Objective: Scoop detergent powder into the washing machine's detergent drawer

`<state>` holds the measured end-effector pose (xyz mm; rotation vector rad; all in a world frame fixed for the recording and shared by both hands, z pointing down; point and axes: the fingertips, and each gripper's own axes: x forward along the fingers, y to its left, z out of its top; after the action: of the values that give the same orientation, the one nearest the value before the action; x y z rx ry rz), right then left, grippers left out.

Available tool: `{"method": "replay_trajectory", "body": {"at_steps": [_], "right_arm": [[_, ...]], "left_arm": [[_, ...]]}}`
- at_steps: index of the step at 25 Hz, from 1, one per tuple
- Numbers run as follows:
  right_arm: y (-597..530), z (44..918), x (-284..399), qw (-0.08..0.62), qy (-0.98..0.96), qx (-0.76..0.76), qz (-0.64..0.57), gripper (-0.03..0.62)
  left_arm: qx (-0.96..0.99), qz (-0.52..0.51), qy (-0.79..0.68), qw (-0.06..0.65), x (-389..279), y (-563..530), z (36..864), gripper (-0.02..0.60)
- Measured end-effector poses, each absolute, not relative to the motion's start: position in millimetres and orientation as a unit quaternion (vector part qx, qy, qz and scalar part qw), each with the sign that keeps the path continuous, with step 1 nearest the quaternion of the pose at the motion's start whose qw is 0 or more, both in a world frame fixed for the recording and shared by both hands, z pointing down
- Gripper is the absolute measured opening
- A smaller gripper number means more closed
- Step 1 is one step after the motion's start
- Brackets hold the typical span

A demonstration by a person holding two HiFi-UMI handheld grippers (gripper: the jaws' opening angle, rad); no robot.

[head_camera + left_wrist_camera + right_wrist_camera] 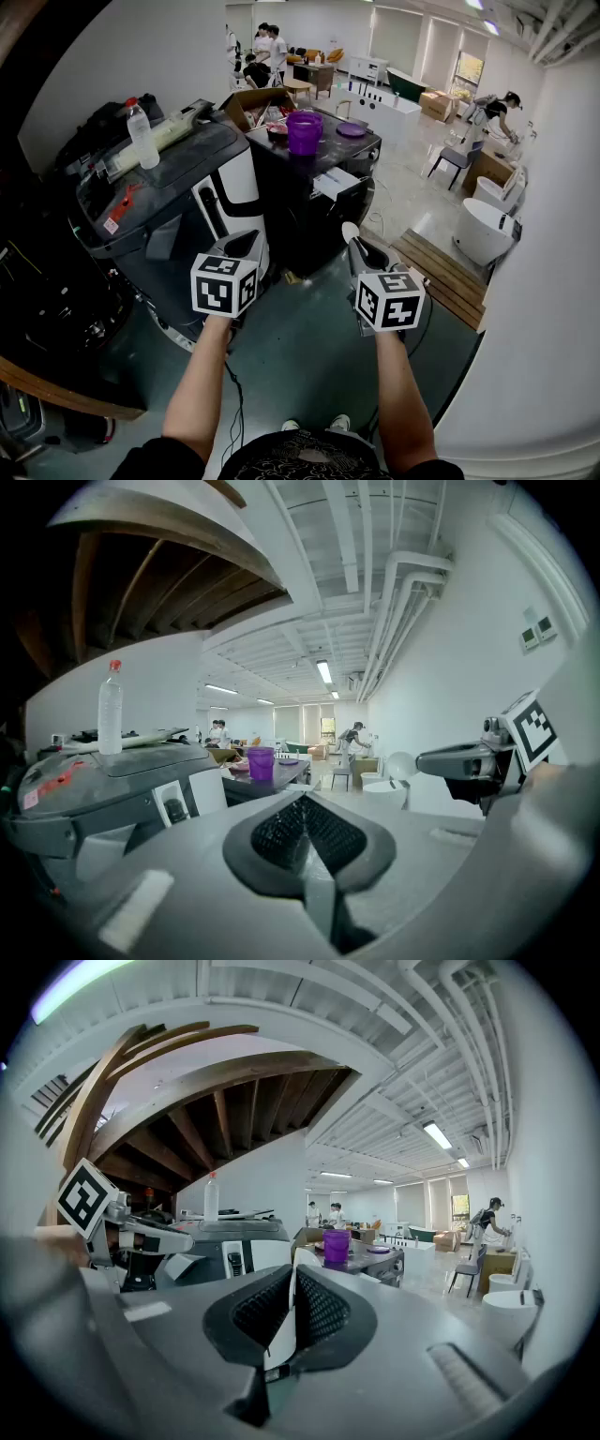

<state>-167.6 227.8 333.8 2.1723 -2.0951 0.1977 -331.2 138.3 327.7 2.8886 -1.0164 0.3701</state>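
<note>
The washing machine [159, 192], with a dark grey top and a white front panel [234, 183], stands at the left ahead of me. A purple tub [304, 131] sits on the dark table [323, 155] behind it and also appears in the right gripper view as the purple tub [337, 1245]. My left gripper [251, 240] is shut with nothing between its jaws [305, 803]. My right gripper [354, 242] is shut on a white scoop [350, 230], whose flat handle [281, 1335] is pinched between the pads. Both grippers hang in the air, short of the machine.
A clear water bottle [142, 133] stands on the washer's top beside a long pale bundle [159, 141]. A cardboard box [253, 101] and a purple lid [352, 129] lie on the table. At the right are a wooden platform [441, 269], a white bathtub [483, 231] and a chair [456, 157]. People stand far off.
</note>
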Motion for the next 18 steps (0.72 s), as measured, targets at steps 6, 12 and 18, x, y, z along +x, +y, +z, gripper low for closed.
{"method": "replay_trajectory", "body": {"at_steps": [6, 12, 18], "right_arm": [[218.9, 335.0, -172.6, 0.056, -0.693, 0.716, 0.066, 0.038], [211.4, 338.4, -166.4, 0.058, -0.693, 0.716, 0.069, 0.038], [194.1, 341.4, -153.0, 0.055, -0.695, 0.714, 0.069, 0.038]], "left_arm": [[0.938, 0.119, -0.326, 0.03, -332.6, 129.4, 328.6, 0.001], [0.939, 0.119, -0.32, 0.032, -320.9, 119.7, 331.7, 0.0], [0.94, 0.123, -0.318, 0.031, -304.5, 103.0, 335.6, 0.001]]}}
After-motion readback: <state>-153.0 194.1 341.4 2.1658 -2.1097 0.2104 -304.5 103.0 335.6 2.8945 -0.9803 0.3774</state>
